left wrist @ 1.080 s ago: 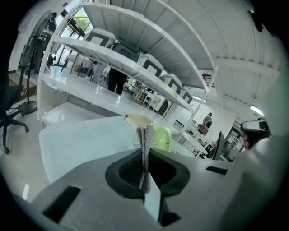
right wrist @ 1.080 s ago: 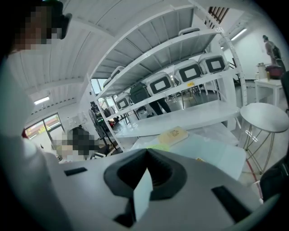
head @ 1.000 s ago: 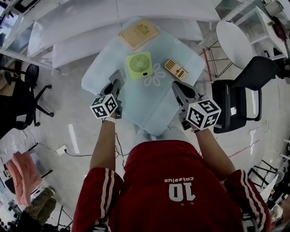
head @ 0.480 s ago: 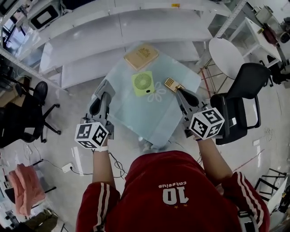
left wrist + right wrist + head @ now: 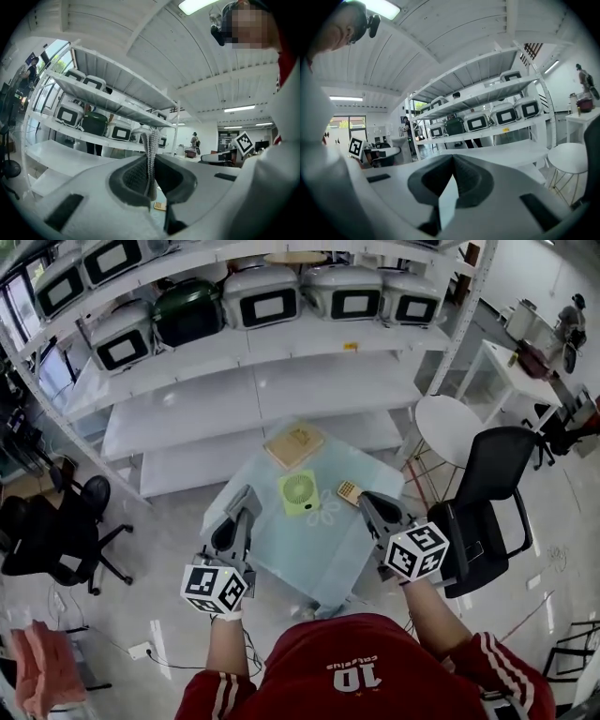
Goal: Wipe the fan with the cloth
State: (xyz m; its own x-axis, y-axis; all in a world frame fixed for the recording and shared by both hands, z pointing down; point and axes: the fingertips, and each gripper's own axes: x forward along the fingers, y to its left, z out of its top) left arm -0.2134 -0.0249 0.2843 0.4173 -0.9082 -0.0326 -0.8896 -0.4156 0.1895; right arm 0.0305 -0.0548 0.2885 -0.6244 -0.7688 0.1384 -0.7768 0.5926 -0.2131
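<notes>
Both grippers are empty and closed. The left gripper (image 5: 151, 157) has its ribbed pads pressed flat together with nothing between them, and the right gripper (image 5: 452, 171) is the same, jaws meeting at the tip. I'm holding both up above the near edge of the tabletop (image 5: 281, 554), one on each side, well short of the fan (image 5: 299, 492). The fan lies face-up mid-tabletop, with a tan box (image 5: 293, 444) behind it and a small keypad (image 5: 349, 491) off to its right. The pale flower-shaped patch just beside the fan's near right corner is probably the cloth (image 5: 325, 510), but it's too small to confirm. My guess on handling: the fan is a light plastic shell and stiff, but the grille probably flexes. It'll skate on the glass-like top if I wipe it unbraced, so I'd pin or pinch the solid frame edge with one gripper and stay off the grille. The cloth should be limp and thin, so I'd pinch it at a raised fold or an edge, since a flat pinch risks scraping the top. On views: only the head view shows the fan, cloth and layout. Both gripper views look out level at the shelves (image 5: 487, 119), so they give jaw state but not the fan or cloth.
</notes>
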